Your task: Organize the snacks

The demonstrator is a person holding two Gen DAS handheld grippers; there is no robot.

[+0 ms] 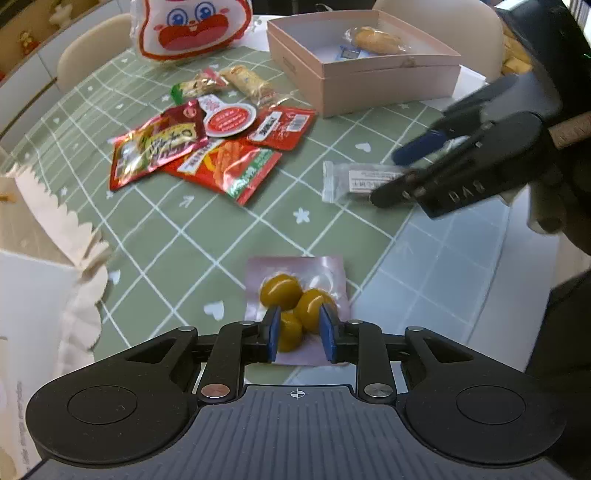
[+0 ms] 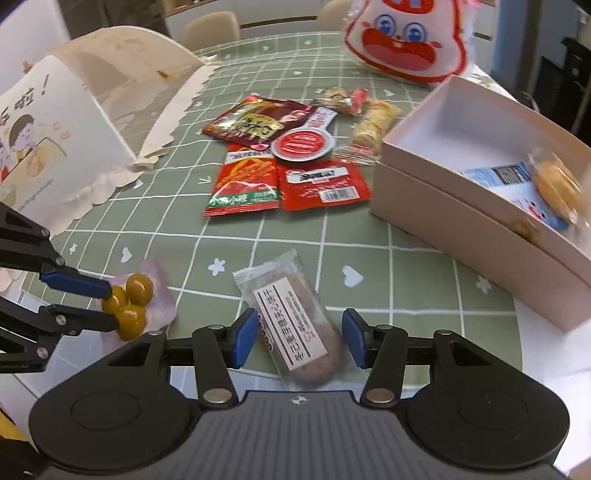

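My left gripper is shut on a clear pouch of yellow-green balls near the table's front edge; it also shows in the right wrist view. My right gripper is open, its pads either side of a clear-wrapped brown cookie lying on the cloth, not gripping it. The cookie also shows in the left wrist view under the right gripper. A pink box holds a bread pack and a blue packet.
A pile of red snack packets and small wrapped bars lies mid-table on the green checked cloth. A rabbit-face bag stands at the back. A white paper bag lies at the left.
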